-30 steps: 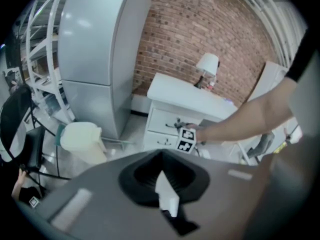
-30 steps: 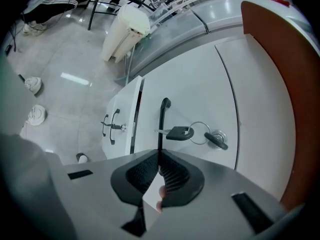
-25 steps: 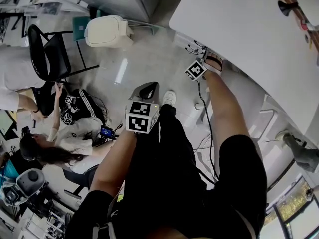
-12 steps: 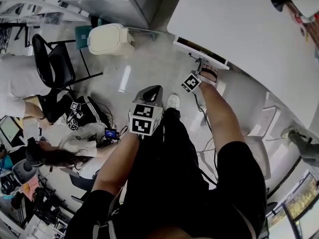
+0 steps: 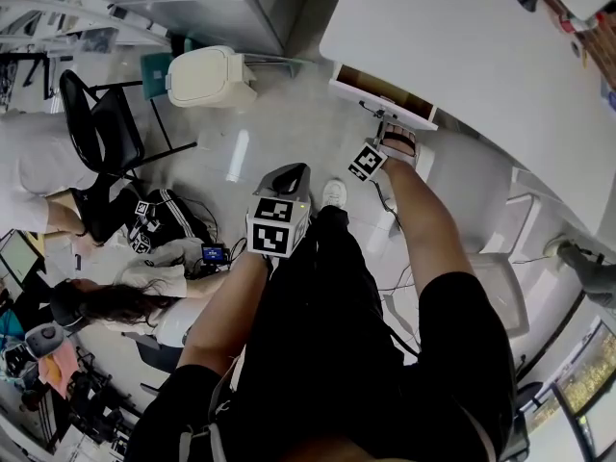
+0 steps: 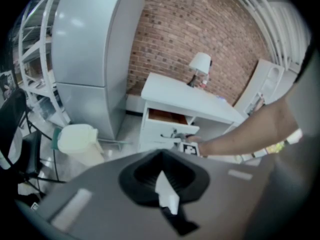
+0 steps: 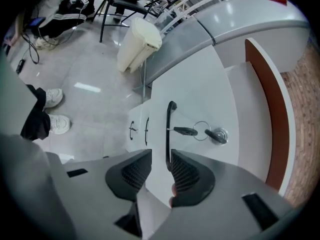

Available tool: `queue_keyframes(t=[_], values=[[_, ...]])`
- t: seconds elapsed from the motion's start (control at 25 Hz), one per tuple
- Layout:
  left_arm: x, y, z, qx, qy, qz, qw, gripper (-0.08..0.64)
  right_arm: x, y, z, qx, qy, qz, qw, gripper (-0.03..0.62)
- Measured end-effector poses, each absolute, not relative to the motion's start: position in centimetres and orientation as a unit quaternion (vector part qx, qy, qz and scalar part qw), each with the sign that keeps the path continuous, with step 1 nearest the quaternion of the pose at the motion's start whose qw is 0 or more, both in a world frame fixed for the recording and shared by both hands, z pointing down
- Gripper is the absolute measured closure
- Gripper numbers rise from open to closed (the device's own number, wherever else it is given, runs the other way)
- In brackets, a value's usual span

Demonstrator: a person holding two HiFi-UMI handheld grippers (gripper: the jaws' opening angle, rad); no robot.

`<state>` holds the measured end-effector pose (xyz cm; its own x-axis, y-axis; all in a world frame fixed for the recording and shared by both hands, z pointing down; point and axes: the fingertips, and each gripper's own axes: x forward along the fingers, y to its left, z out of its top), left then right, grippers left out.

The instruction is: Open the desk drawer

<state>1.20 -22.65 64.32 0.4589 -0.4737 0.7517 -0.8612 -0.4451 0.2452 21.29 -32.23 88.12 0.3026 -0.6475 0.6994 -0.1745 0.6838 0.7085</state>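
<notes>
Drawer white, partway out at 1 o'clock; our R gripper spread round black handle, L gripper closed, empty.

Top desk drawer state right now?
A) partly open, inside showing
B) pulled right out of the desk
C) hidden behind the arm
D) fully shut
A: the top drawer stands out from the desk with its brown inside showing, and its handle runs between the parted jaws of the right gripper.
</notes>
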Motion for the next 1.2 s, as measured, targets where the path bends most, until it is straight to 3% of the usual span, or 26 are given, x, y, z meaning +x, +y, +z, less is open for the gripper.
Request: queue_keyframes(t=[0.16,0.24,0.28,0.6,1.0,1.2], values=[[1.4,-22.6,63.3,0.800,-0.416,0.299,0.312,0.560,20.4,-29.6,86.4,0.403,-0.608,-0.106,0.676,0.497],[1.5,-22.7,62.6,0.806,-0.413,0.294,0.306,0.560,19.5,-28.5,83.8,0.449,-0.637,-0.065,0.623,0.583],[1.5,-22.8,62.2,0.808,-0.412,0.292,0.302,0.560,19.2,-28.0,82.3,0.473,-0.648,-0.042,0.596,0.591],[2.4,-24.6,56.6,0.830,-0.412,0.256,0.275,0.560,18.8,-25.6,67.8,0.628,-0.656,0.083,0.411,0.594],[4.8,-28.1,44.3,0.866,-0.423,0.164,0.211,0.561,19.0,-26.1,45.8,0.712,-0.675,0.055,0.188,0.594],[6.0,-28.5,39.5,0.883,-0.415,0.140,0.170,0.561,18.8,-25.5,38.0,0.716,-0.689,0.038,0.110,0.594]])
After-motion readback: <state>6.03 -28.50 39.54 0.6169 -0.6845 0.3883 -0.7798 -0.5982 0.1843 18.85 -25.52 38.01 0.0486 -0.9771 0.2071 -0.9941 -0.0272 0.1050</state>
